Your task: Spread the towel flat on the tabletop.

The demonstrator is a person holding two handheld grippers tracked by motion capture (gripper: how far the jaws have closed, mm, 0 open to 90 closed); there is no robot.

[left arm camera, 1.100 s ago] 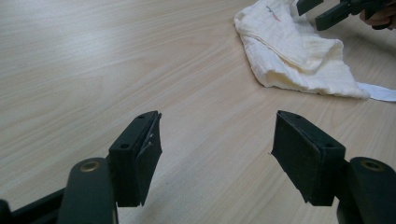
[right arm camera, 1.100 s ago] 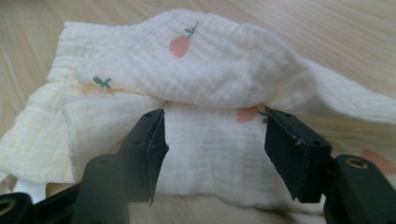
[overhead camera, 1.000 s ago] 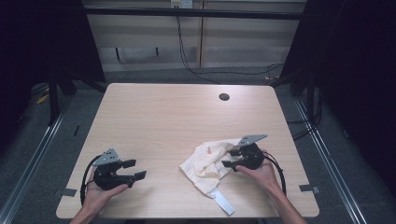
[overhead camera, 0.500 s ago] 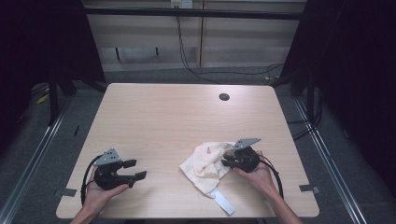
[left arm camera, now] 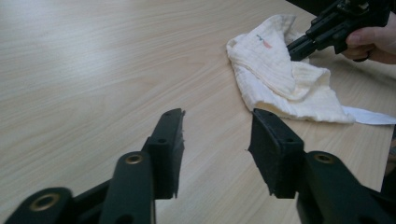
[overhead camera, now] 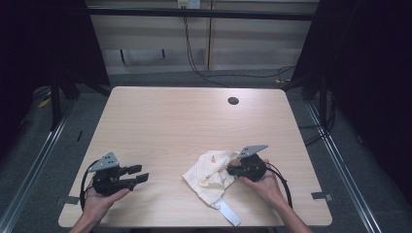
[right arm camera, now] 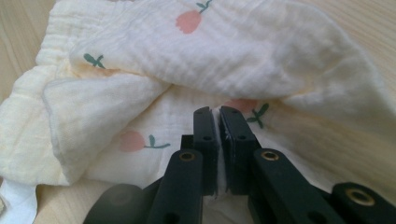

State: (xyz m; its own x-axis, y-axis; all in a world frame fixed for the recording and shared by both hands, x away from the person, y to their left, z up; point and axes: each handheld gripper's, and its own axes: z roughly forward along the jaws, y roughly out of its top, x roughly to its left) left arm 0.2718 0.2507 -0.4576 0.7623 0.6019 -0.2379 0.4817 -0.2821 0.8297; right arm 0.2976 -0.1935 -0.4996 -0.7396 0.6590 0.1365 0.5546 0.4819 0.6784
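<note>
Since a second ago the right gripper [overhead camera: 232,170] has slid a little toward the person and deeper into the cloth [overhead camera: 210,171], while the left gripper [overhead camera: 141,174] has stayed where it was. From above, the cream cloth lies crumpled on the wooden table [overhead camera: 184,121], near the front edge and right of centre, with a white tag [overhead camera: 228,213] sticking out toward the person. The right hand [overhead camera: 265,187] holds its gripper against the cloth's right side. In the right gripper view the two black jaws are pressed together with a thin layer of cloth [right arm camera: 187,84] pinched between them; the fabric carries a print of small pink fruit with green stems, and folds of it rise above and to the left of the jaws. The left hand [overhead camera: 99,199] rests at the table's front left corner, well apart from the cloth. In the left gripper view its jaws stand wide apart with nothing between them, just bare wood, and the cloth [left arm camera: 280,74] lies farther off with the right gripper [left arm camera: 299,46] touching it. A dark round hole [overhead camera: 233,101] sits near the table's far edge.
</note>
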